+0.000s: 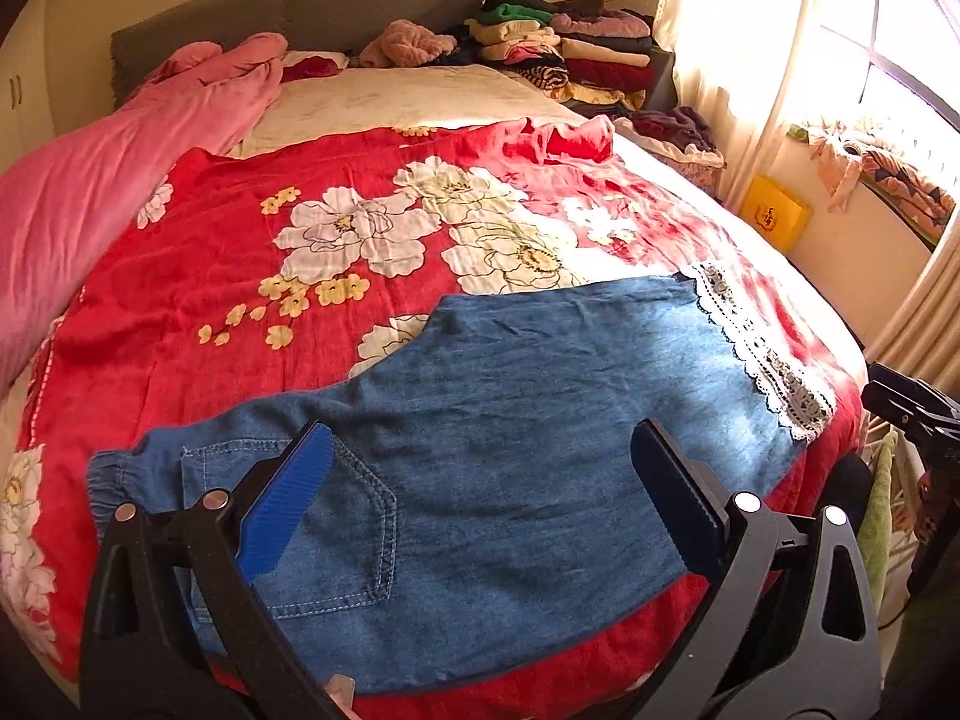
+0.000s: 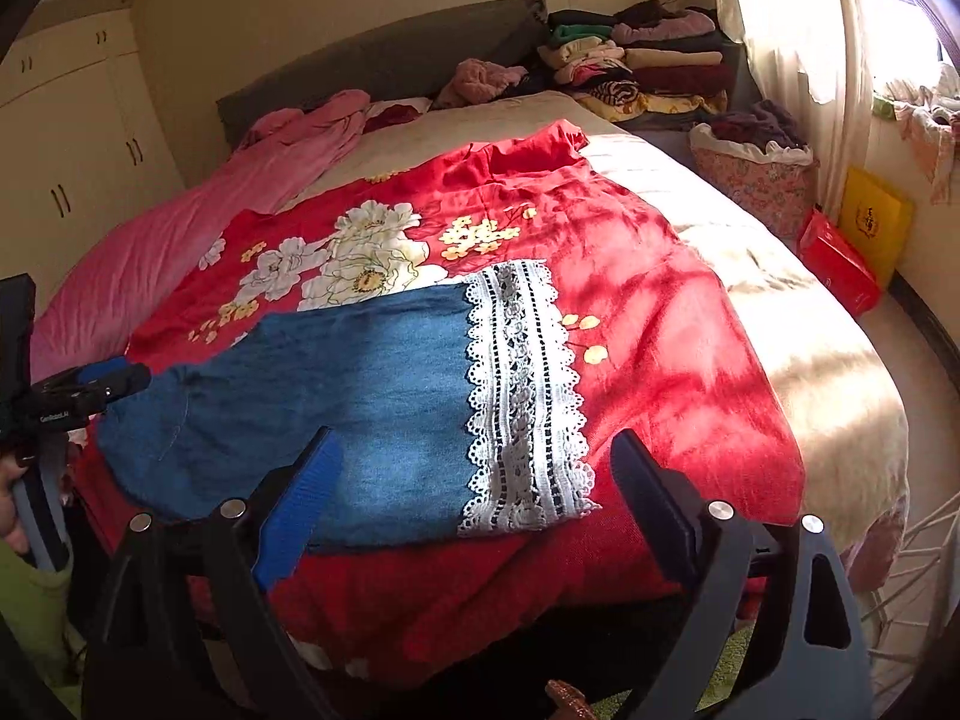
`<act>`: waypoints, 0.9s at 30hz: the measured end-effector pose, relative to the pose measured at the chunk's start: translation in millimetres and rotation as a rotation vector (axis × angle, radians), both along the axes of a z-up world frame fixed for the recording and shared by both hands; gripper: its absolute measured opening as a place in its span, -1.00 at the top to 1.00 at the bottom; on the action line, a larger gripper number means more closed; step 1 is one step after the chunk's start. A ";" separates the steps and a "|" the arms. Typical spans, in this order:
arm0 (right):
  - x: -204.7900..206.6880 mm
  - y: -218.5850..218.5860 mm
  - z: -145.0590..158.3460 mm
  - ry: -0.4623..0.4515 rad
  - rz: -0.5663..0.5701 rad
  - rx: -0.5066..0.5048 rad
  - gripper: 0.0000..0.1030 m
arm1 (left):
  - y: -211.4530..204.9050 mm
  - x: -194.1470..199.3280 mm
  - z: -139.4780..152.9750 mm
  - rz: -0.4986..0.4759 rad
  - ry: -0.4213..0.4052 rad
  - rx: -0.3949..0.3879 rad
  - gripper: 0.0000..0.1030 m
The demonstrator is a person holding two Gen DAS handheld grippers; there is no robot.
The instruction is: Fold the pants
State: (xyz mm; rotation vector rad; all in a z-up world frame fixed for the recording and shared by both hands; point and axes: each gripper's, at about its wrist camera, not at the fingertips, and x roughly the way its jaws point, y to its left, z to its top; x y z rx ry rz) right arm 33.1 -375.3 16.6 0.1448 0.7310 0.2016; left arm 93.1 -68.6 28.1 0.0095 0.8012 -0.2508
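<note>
Blue denim pants [image 1: 510, 408] lie flat on a red floral blanket [image 1: 210, 276], folded leg over leg. The elastic waist [image 1: 114, 474] and a back pocket [image 1: 348, 540] are at the left, the white lace hem [image 1: 762, 354] at the right. My left gripper [image 1: 480, 468] hovers open above the pocket end with nothing between its fingers. My right gripper [image 2: 474, 468] is open above the pants [image 2: 360, 384] near the lace hem [image 2: 522, 396], also empty. The left gripper [image 2: 90, 387] shows at the left edge of the right wrist view, held by a hand [image 2: 9, 504].
A pink quilt [image 1: 120, 168] runs along the bed's left side. Stacks of folded clothes [image 1: 570, 42] sit by the grey headboard [image 1: 300, 6]. A floral basket [image 2: 756, 174], a red box [image 2: 840, 267] and a yellow box [image 2: 876, 222] stand right of the bed, below the curtain.
</note>
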 end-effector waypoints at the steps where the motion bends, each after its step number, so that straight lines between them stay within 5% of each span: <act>1: -0.1 -0.4 0.1 -0.002 -0.001 0.001 -0.74 | -2.6 0.4 0.9 -0.005 -0.002 0.004 -0.82; 27: 4.4 -4.9 -9.2 0.012 -0.014 0.013 -0.74 | -100.8 34.1 -0.2 -0.224 0.029 0.077 -0.82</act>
